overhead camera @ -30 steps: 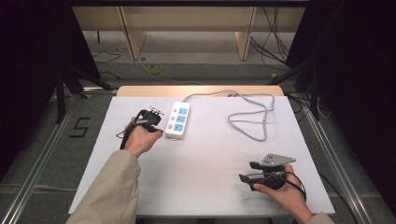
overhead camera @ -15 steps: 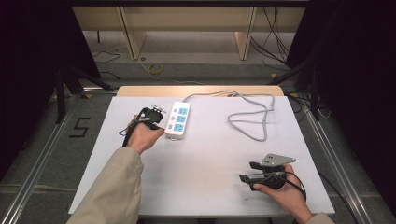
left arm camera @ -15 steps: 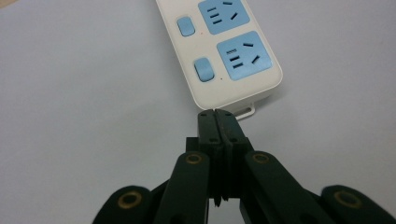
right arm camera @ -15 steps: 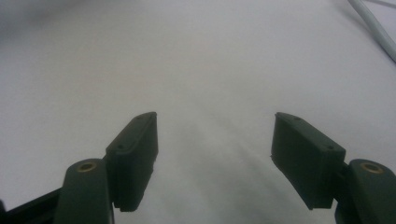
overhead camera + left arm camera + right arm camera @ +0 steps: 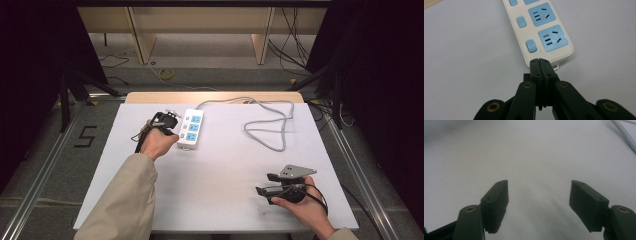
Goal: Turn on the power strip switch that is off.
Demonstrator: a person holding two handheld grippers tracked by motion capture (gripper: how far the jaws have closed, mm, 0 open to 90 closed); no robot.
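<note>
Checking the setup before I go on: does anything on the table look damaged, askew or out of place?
Nothing looks damaged. The power strip lies flat, slightly angled on the white table; its grey cord sprawls in loose loops to its right. The shut left claw sits at the strip's near end; the open right claw holds nothing.

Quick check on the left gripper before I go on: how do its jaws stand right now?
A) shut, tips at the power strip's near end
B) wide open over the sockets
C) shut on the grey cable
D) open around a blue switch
A: the left gripper has its jaws pressed together, nothing between them, tips at the near end of the power strip.
</note>
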